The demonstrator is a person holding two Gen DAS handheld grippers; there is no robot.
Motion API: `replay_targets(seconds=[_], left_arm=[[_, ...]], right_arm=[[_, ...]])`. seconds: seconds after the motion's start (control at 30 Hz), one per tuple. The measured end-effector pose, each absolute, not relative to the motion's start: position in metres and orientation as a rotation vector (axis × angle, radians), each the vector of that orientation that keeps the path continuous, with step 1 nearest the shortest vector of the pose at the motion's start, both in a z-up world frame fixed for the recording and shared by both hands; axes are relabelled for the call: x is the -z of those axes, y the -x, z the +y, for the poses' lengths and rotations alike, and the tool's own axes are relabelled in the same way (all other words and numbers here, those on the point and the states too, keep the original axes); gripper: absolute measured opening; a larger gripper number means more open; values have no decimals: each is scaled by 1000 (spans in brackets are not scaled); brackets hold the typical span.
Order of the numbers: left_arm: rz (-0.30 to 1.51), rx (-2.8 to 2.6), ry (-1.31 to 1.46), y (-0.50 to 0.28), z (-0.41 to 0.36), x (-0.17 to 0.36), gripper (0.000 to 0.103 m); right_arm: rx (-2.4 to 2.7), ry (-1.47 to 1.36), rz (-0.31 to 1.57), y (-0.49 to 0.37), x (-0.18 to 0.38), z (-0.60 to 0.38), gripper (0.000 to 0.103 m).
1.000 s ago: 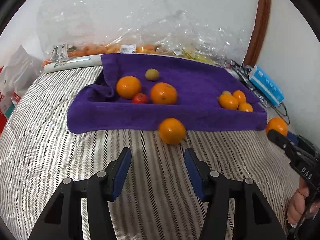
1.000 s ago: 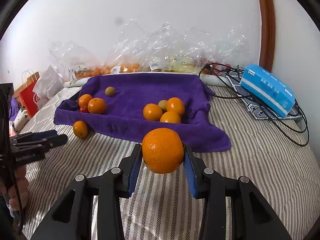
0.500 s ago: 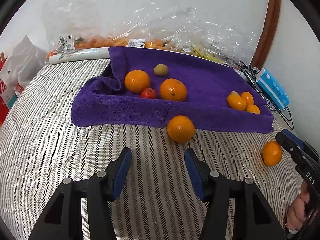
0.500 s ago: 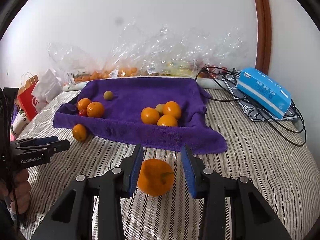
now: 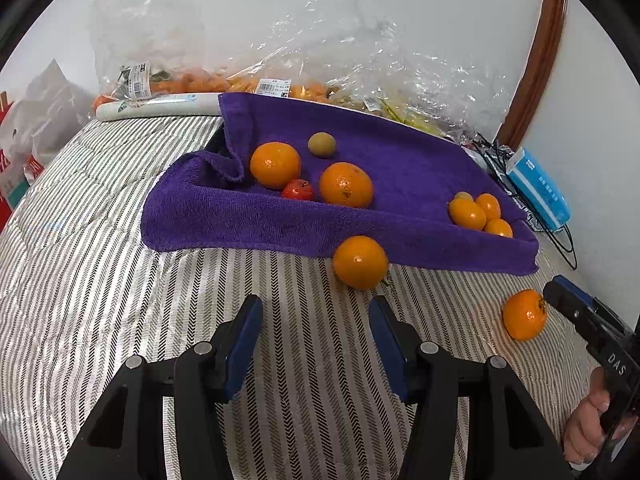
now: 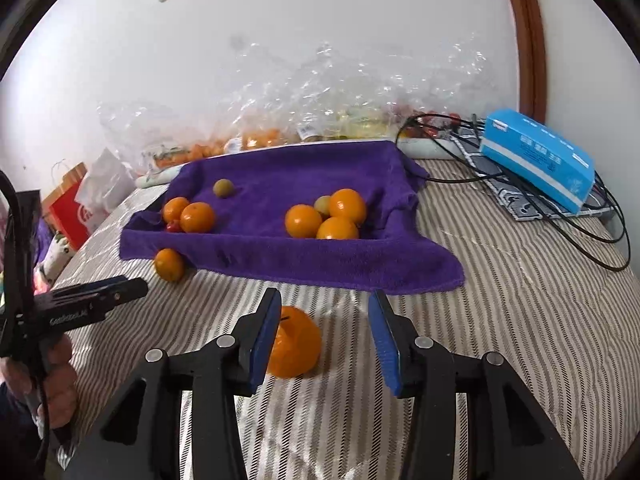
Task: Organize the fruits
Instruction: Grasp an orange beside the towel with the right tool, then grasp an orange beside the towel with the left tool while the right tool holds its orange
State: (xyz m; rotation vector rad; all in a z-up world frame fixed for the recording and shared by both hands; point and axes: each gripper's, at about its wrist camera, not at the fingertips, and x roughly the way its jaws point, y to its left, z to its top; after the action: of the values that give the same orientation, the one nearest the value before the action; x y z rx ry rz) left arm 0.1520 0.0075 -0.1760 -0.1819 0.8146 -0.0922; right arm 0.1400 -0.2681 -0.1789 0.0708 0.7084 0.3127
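Note:
A purple towel [image 5: 400, 168] [image 6: 304, 176] lies on the striped bed with several oranges, small greenish fruits and a red fruit on it. One orange [image 5: 360, 262] [image 6: 169, 265] rests on the bed at the towel's front edge, just ahead of my open, empty left gripper [image 5: 316, 344]. Another orange [image 6: 294, 340] [image 5: 524, 314] lies on the bed between the open fingers of my right gripper [image 6: 324, 340], close to the left finger. The right gripper's tip shows in the left wrist view [image 5: 560, 292], beside that orange.
Clear plastic bags of fruit [image 5: 280, 80] [image 6: 320, 112] line the wall behind the towel. A blue box [image 6: 536, 156] and black cables [image 6: 560, 216] lie at the right. A red bag [image 6: 68, 208] stands at the left bed edge.
My right gripper opened and let go of the orange, which dropped onto the bed and now rests between its fingers. My left gripper moved closer to the orange by the towel.

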Motion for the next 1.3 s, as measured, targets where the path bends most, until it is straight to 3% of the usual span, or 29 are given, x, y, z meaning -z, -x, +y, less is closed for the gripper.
replay_targets(seconds=[0.23, 0.33, 1.07, 1.13, 1.17, 1.3], left_arm=[[813, 124, 180, -153, 5, 176, 53], [811, 120, 186, -153, 6, 177, 53], [859, 152, 114, -189, -32, 180, 52], [855, 146, 140, -192, -30, 180, 43], [856, 142, 153, -193, -28, 180, 34], [828, 202, 230, -189, -18, 179, 32]], right_arm=[[-371, 38, 790, -136, 185, -236, 53], [-319, 92, 885, -148, 199, -226, 44], [-338, -35, 815, -141, 188, -246, 43], [-339, -51, 812, -140, 188, -248, 43], [-342, -60, 812, -141, 188, -250, 43], [-348, -71, 816, -141, 189, -251, 43]])
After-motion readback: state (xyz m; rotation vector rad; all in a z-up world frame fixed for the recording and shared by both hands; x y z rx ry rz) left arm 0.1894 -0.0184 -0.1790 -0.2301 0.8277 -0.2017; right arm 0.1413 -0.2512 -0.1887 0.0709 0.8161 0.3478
